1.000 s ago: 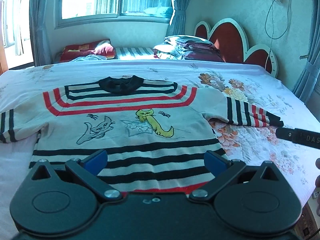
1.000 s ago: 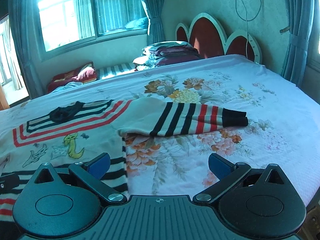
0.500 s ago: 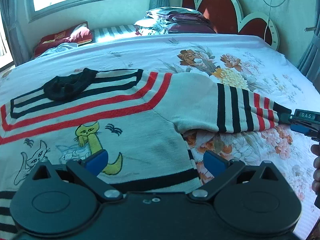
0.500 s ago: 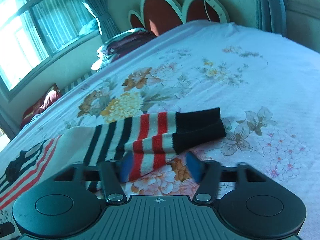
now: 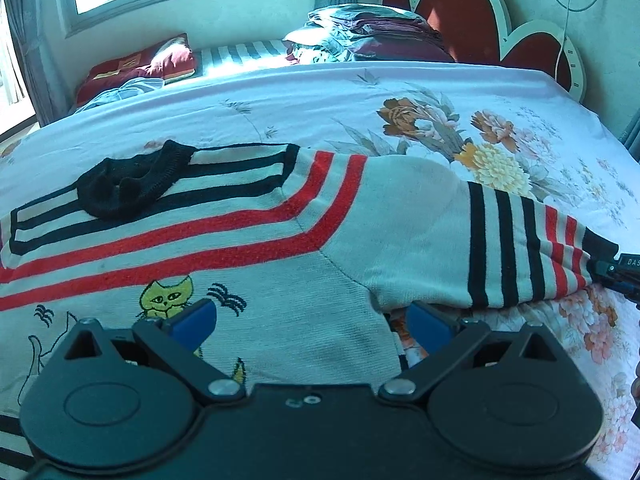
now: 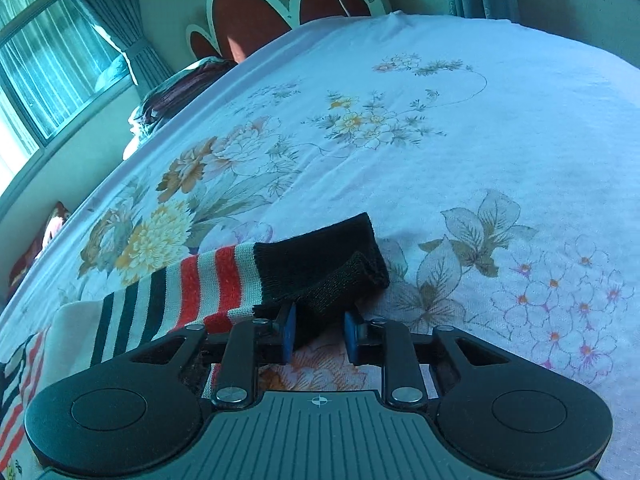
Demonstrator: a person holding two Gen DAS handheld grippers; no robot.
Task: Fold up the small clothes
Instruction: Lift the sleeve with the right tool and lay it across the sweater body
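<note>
A small striped sweater [image 5: 248, 240] with cat pictures and a black collar [image 5: 128, 184] lies flat on the bed. Its right sleeve [image 5: 480, 240] stretches right, ending in a black cuff [image 6: 320, 264]. My left gripper [image 5: 310, 322] is open, low over the sweater's right armpit, its fingers on either side of the side seam. My right gripper [image 6: 318, 330] is half closed around the near edge of the black cuff; the cloth sits between the blue pads [image 6: 289, 332] with a gap on the right. The right gripper also shows in the left wrist view [image 5: 616, 272] at the cuff.
The floral bedsheet [image 6: 480, 140] covers the wide bed. A pile of folded bedding [image 5: 368, 36] and a red pillow [image 5: 140, 64] lie at the far side by the red headboard [image 5: 480, 12]. A window and curtains are behind.
My left gripper moved forward and right from the hem to the armpit. My right gripper moved in on the sleeve cuff and narrowed its jaws around it.
</note>
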